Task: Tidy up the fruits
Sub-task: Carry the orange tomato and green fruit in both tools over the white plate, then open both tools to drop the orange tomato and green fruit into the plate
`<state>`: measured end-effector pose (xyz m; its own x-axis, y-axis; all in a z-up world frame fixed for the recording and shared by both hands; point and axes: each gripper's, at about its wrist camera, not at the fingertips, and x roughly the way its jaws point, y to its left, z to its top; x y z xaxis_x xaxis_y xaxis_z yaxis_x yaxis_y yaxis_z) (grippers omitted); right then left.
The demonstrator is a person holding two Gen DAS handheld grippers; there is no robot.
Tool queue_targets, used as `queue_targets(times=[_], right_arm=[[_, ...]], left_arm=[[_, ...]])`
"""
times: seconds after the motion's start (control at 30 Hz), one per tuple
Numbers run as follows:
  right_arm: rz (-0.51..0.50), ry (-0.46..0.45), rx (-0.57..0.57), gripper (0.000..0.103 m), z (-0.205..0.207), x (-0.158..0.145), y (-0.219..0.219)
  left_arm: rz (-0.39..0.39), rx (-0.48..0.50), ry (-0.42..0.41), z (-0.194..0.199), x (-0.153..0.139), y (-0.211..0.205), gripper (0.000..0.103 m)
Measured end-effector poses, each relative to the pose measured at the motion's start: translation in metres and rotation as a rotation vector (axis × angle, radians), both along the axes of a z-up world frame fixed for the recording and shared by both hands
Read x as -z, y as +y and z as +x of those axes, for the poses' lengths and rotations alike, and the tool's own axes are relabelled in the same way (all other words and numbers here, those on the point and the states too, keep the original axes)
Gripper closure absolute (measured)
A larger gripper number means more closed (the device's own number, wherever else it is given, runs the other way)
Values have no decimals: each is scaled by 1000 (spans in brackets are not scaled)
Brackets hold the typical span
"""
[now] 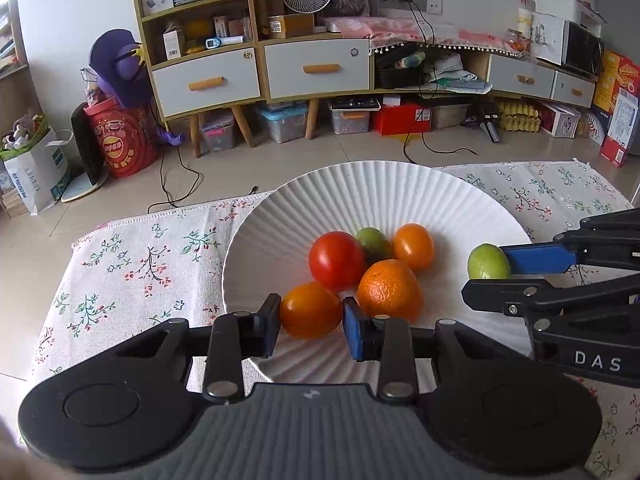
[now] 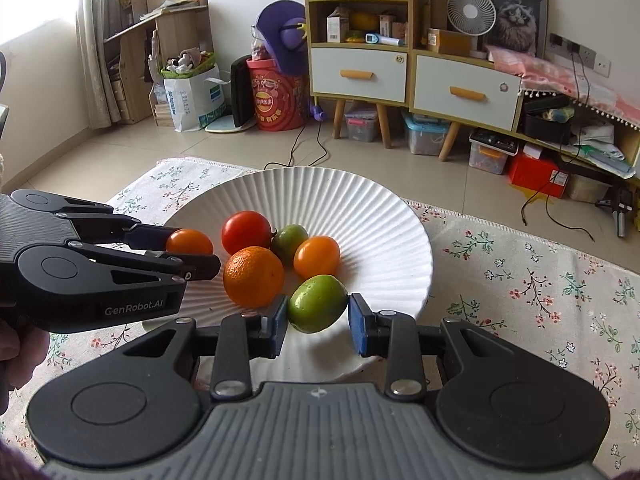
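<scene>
A white ribbed plate sits on a floral cloth. On it lie a red tomato, a small green fruit, an orange tomato and a mandarin. My left gripper is shut on another orange tomato above the plate's near edge. My right gripper is shut on a green lime-like fruit over the plate's right side.
The floral cloth covers the table around the plate. Behind it are tiled floor, a wooden cabinet with white drawers, storage boxes, cables and a red drum. A hand holds the left gripper.
</scene>
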<state>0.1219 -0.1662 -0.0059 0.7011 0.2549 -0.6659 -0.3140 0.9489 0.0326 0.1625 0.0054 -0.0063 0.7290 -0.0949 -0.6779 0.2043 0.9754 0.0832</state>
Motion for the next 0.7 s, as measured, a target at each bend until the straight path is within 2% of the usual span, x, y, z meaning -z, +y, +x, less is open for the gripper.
queue_targets(times=[0.33,0.4,0.53,0.57,0.63,0.7], right_arm=[[-3,-4,5,73,-1,-1,0],[3,-10,7,63,-2,-4,-2],[13,-12,15,60,-4,-9,-6],[16,-11,18,56,-5,-10,-7],[23,-13,32,45,-8,-12,-9],[31,-13,45,29,-10,-14,-11]], left_arm=[[1,6,-17,1,-3,-4,76],[5,-2,-28,0,-4,-4,72],[7,-13,-41,-4,-7,-4,61],[9,-14,-46,-5,-7,-4,57],[10,-17,-52,-8,-10,-4,54],[5,-21,-55,-11,-13,-3,50]])
